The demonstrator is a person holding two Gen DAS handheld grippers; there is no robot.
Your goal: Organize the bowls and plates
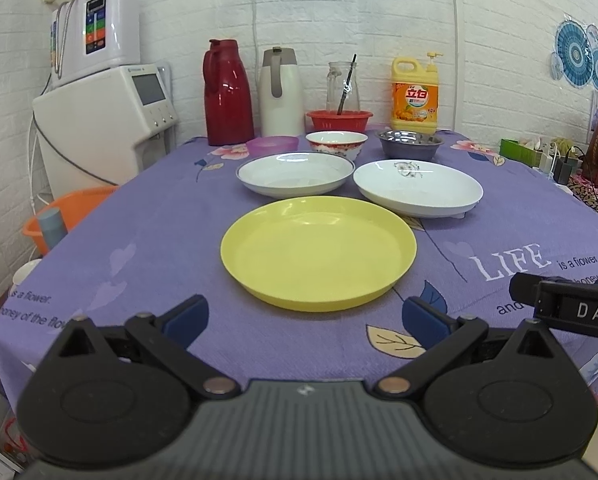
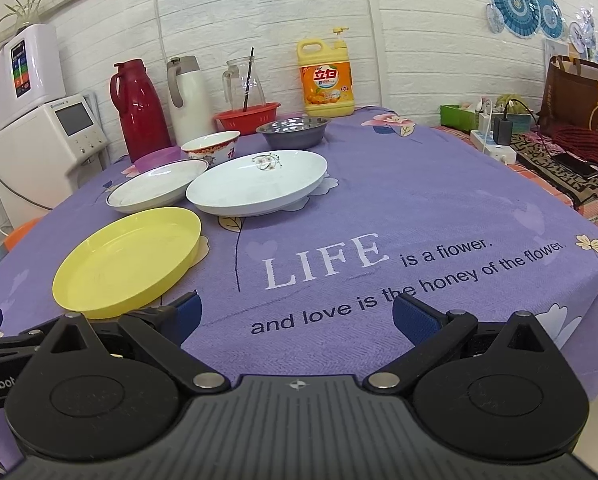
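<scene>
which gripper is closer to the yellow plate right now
Left. The left gripper faces the yellow plate head-on, open, just short of its near rim. The right gripper, also open, sits off to the plate's right, over the tablecloth lettering.

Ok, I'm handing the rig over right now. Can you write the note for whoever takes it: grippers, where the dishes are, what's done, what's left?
Left gripper: jaws open, empty, facing the yellow plate.
Right gripper: jaws open, empty, over bare purple tablecloth.
Plates: yellow nearest; blue-rimmed white plate and floral white plate behind it, all separate.
Bowls: purple bowl, red-patterned bowl, steel bowl in a row behind the plates.
Done: nothing stacked.
Left: stack the plates and the bowls.
</scene>
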